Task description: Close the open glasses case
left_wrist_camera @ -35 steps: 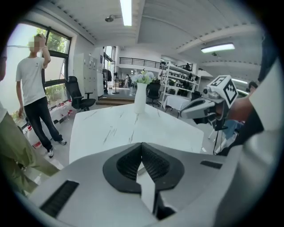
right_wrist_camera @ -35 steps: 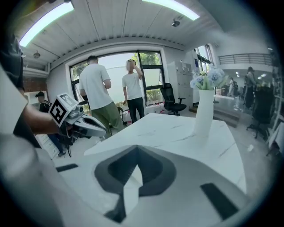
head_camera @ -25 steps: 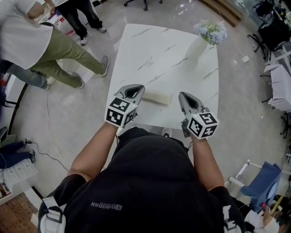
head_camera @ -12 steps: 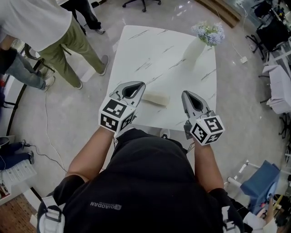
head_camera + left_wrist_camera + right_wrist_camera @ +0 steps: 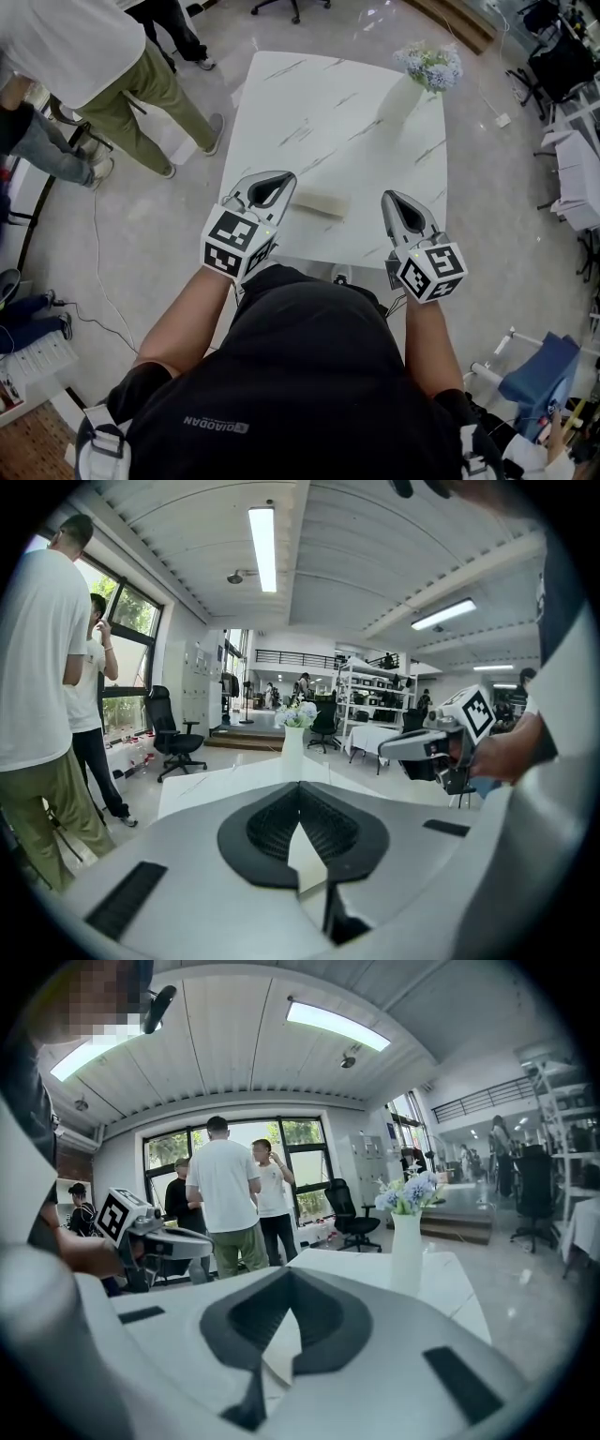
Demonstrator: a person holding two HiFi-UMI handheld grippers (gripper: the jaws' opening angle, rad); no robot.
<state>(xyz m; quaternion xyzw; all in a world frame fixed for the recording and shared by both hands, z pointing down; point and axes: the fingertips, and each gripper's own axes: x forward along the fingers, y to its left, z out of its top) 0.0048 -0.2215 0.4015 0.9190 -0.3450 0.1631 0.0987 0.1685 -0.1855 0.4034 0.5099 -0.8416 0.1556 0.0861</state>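
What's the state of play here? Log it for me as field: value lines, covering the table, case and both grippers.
surface: white marble-patterned table
case: cream oblong glasses case, near the table's front edge, between the grippers, closer to the left one; too small to tell if the lid is open
vase: white vase with pale blue flowers, far right corner
left gripper: jaws together, holding nothing
right gripper: jaws together, holding nothing
bystanders: standing people on the floor left of the table
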